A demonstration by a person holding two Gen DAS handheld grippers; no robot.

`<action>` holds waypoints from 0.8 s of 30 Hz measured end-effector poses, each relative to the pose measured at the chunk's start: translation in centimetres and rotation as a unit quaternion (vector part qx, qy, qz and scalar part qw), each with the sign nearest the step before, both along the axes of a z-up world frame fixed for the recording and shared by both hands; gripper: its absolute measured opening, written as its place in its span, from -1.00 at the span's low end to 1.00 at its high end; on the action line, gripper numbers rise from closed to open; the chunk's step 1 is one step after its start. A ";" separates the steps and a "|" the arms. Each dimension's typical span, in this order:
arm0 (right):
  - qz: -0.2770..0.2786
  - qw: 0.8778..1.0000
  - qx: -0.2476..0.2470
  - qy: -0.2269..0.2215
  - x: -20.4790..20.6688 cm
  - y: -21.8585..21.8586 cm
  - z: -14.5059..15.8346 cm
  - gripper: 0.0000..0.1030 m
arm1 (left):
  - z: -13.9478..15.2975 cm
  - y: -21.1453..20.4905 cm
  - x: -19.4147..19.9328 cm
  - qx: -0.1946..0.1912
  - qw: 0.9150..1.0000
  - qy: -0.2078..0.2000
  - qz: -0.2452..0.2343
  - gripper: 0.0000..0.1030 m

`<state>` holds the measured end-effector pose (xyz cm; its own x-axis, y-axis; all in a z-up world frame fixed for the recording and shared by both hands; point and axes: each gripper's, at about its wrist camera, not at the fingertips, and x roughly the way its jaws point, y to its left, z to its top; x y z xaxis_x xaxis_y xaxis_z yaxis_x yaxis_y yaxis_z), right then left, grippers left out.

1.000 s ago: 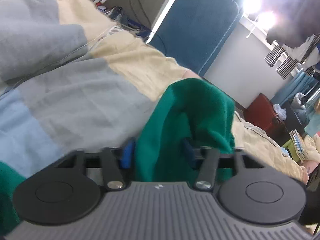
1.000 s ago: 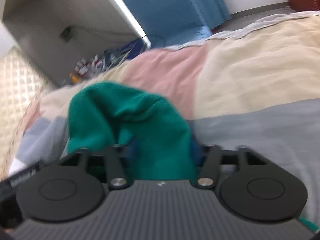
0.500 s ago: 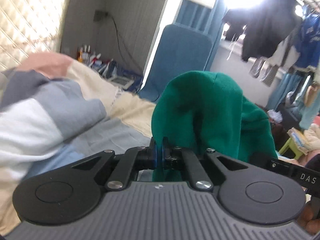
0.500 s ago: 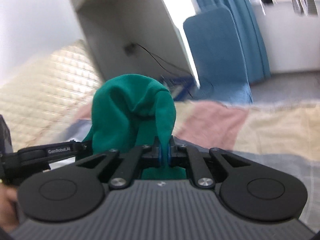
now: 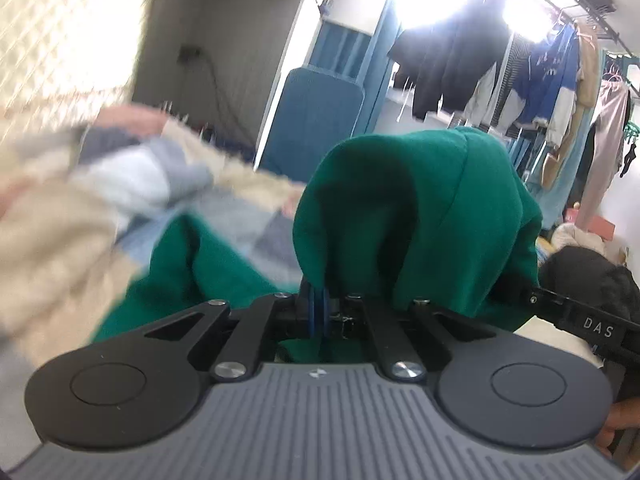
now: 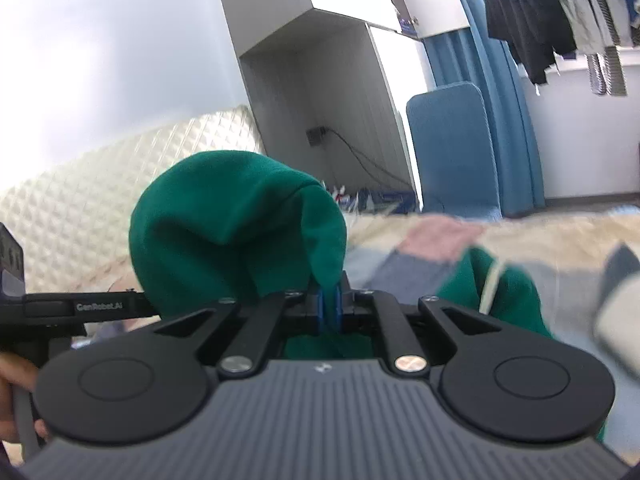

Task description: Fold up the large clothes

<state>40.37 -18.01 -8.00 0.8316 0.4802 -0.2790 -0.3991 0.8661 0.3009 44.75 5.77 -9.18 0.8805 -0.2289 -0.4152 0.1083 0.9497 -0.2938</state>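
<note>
Bedroom: patchwork quilt [image 5: 224,208] on bed, blurred.
Left gripper [image 5: 318,312] and right gripper [image 6: 329,310] each pinch one soft green garment [image 5: 420,216], fabric bunched over both.

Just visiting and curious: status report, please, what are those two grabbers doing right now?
Left hand-held gripper shut on green garment. Right hand-held gripper shut on it too. Garment bunched over both, rest trailing on patchwork bedspread. Nothing blocking.

green garment [image 5: 420,208], patchwork blanket [image 5: 132,184] seemingly cream, grey, pink, blue chair [image 6: 448,148].
</note>
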 end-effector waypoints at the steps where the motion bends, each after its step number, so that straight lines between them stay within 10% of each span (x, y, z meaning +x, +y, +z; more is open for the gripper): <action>1: -0.003 1.000 -0.006 0.007 -1.3 0.0 -0.8 -0.83 | -1.0 -0.1 -1.5 0.000 1.000 0.003 -0.002 -0.91; 12: -0.028 0.992 0.000 0.125 -6.6 -0.3 -6.7 -0.66 | -11.0 -0.4 -9.3 -0.062 0.996 0.058 0.003 -0.90; 16: -0.043 0.988 0.037 0.143 -8.0 -1.4 -6.4 0.07 | -11.3 1.5 -10.9 -0.106 0.993 0.051 0.003 -0.35; 18: -0.052 0.986 0.029 0.155 -8.6 -1.6 -6.2 0.13 | -10.9 2.6 -11.5 -0.124 0.991 0.053 0.009 -0.04; 24: -0.063 0.991 0.032 0.113 -11.0 -2.9 -4.1 0.13 | -7.5 4.5 -13.4 -0.116 0.993 0.029 0.025 0.01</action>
